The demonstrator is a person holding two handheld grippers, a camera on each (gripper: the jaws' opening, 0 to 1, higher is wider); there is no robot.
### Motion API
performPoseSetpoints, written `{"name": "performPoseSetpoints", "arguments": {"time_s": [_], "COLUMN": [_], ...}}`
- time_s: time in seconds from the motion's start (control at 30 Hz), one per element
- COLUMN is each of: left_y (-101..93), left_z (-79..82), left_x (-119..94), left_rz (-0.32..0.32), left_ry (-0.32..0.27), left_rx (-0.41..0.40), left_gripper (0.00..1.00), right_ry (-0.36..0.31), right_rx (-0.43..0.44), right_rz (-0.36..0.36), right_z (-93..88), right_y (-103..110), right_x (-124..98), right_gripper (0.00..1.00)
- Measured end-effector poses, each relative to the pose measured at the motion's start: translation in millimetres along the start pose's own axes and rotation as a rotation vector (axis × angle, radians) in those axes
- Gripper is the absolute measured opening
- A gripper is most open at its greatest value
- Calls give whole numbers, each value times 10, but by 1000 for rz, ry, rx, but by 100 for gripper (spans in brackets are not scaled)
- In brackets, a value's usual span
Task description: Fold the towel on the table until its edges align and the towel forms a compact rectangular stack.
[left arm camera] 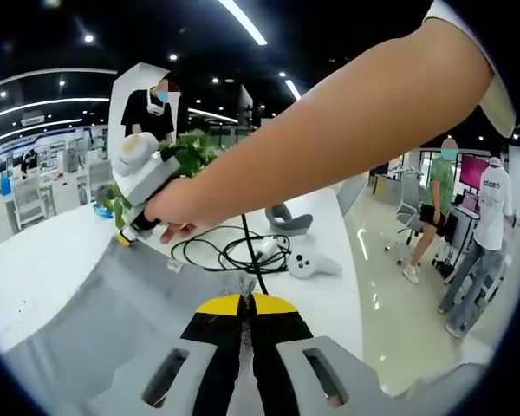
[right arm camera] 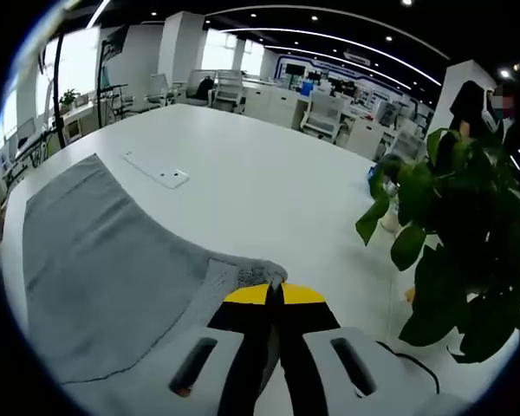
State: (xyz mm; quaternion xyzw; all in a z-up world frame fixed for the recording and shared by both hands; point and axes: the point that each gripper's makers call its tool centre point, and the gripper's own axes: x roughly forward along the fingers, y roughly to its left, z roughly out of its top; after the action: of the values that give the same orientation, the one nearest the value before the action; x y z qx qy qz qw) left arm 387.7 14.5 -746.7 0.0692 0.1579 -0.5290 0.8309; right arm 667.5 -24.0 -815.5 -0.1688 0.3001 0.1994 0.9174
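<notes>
A grey towel (left arm camera: 95, 321) lies spread over the white table (left arm camera: 35, 269). At the bottom of the left gripper view, my left gripper (left arm camera: 245, 302) has its yellow-tipped jaws pressed together on a bit of the towel's edge. A hand and bare arm reach across that view holding my right gripper (left arm camera: 126, 235), low at the towel's far corner. In the right gripper view, the right gripper (right arm camera: 273, 295) is shut on a bunched corner of the towel (right arm camera: 95, 260), which stretches away to the left, flat on the table (right arm camera: 269, 173).
Black cables (left arm camera: 234, 251), a white controller (left arm camera: 314, 263) and a grey holder (left arm camera: 290, 221) lie beyond the towel. A leafy plant (right arm camera: 451, 225) stands close on the right. A small white plate (right arm camera: 160, 174) is set in the tabletop. People (left arm camera: 438, 208) stand in the aisle.
</notes>
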Motion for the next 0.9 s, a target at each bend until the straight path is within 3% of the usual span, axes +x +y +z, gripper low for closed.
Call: {"name": "performPoseSetpoints", "arguments": {"time_s": [0.63, 0.9], "left_y": [356, 445], "left_z": [298, 352], "left_x": [-610, -877], "left_rz": [107, 132], "left_ry": [-89, -115], "left_rx": [28, 27], "left_gripper": [2, 2], "right_ry": [-52, -73], "right_rx": [75, 87], "right_rz": [-20, -17], "right_z": [615, 873], "right_y": [212, 446], "right_x": [-110, -247], "right_gripper": [0, 0]}}
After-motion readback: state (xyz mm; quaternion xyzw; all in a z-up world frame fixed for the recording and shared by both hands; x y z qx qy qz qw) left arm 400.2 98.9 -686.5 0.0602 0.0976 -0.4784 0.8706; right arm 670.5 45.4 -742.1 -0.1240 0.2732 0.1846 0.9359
